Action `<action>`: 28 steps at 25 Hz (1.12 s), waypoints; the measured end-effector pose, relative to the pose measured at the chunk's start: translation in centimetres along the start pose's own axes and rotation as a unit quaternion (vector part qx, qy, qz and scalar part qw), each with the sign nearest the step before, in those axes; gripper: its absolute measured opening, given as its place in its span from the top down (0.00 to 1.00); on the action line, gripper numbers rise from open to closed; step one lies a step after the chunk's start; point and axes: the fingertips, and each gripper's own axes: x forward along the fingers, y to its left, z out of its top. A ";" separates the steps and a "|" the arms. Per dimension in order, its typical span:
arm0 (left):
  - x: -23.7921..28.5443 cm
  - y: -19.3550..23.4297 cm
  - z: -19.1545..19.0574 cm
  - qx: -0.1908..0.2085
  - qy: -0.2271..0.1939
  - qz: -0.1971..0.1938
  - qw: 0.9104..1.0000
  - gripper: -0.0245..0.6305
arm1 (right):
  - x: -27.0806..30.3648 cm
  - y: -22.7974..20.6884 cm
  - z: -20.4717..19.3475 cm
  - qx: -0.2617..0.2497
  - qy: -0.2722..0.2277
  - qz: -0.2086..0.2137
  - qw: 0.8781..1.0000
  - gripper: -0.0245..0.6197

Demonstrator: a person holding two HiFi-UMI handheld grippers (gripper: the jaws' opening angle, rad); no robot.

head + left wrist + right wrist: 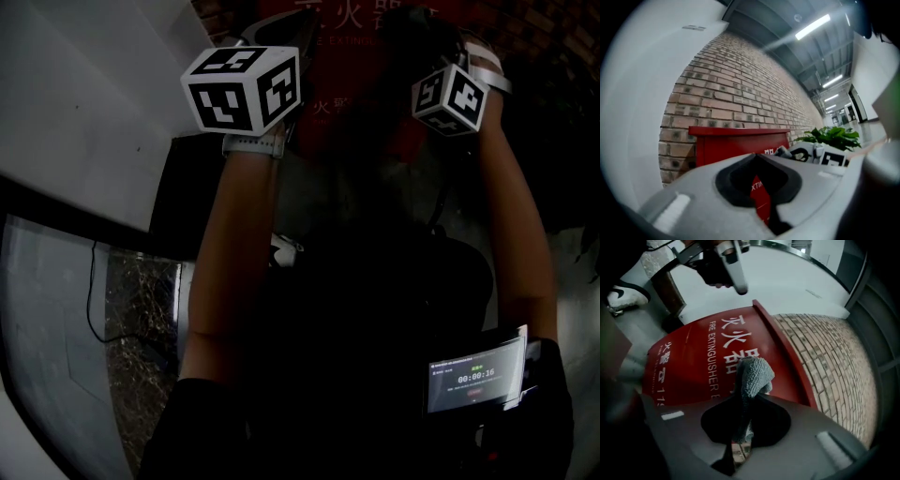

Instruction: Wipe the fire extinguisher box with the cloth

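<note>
Left side first: left gripper (755, 155), jaws together, nothing between them, aimed at the upper part of the red fire extinguisher box (736, 143). Just beyond those jaws, the box, standing against a brick wall (740, 89). To the right of them, the other gripper close by, then a green plant (832, 137) farther off.

Further right: right gripper (749, 397), jaws clamped on a grey cloth (752, 373). Past the tips, a short bunched wad of cloth, on or just off the box's red front, beside the white lettering; contact not certain. Behind the tips, a thin tail of cloth hanging loose.

Judged as the start of the wipe, with most of the red front yet to cover.

Possible trouble from here:
- Scraping of hard jaw ends on the painted face, caused by so little cloth reaching past the tips and by too flat or too firm a press.
- Slipping of the cloth out of the clamp during a dragging stroke, caused by a narrow pinch on one fold.
- Knocking of the empty left jaws against the box rim or the right gripper, caused by working so near both.
- Skipping of the top ledge and corners, caused by the small wad covering only a narrow strip per pass.
</note>
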 end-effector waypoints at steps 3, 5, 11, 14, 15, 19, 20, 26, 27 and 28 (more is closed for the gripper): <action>1.2 -1.8 -0.5 0.003 0.003 -0.008 1.000 0.96 | -0.1 2.9 -0.5 -0.004 -0.003 0.020 1.000 0.92; 2.2 -3.1 -1.2 -0.003 0.005 -0.016 1.000 0.96 | 0.0 4.5 -0.7 -0.001 -0.004 0.035 0.999 0.92; 5.5 -10.8 -1.7 -0.025 0.008 -0.086 0.996 0.96 | -0.2 8.7 -1.8 0.013 -0.004 0.068 0.998 0.92; 7.4 -14.6 0.1 -0.019 0.000 -0.115 0.993 0.96 | 0.0 10.1 -2.0 0.016 -0.010 0.075 0.997 0.92; 7.9 -15.2 0.5 -0.009 0.000 -0.116 0.993 0.96 | 0.0 10.9 -2.1 0.014 -0.010 0.082 0.997 0.92; 9.3 -14.8 -1.1 0.026 0.015 -0.086 0.996 0.96 | -0.3 14.2 -3.0 0.008 -0.007 0.112 0.994 0.92; 9.4 -14.5 -2.2 0.024 0.022 -0.078 0.996 0.96 | -0.3 14.5 -3.1 0.007 -0.008 0.109 0.994 0.92; 9.2 -12.8 -9.3 -0.012 0.056 -0.047 0.997 0.96 | -0.3 18.5 -4.2 0.015 0.000 0.156 0.988 0.92; 9.1 -12.5 -10.4 -0.015 0.062 -0.042 0.997 0.96 | -0.2 19.1 -4.5 0.011 -0.002 0.155 0.988 0.92; 9.0 -12.2 -11.4 -0.020 0.067 -0.037 0.997 0.96 | -0.1 19.6 -4.7 0.006 -0.002 0.155 0.988 0.92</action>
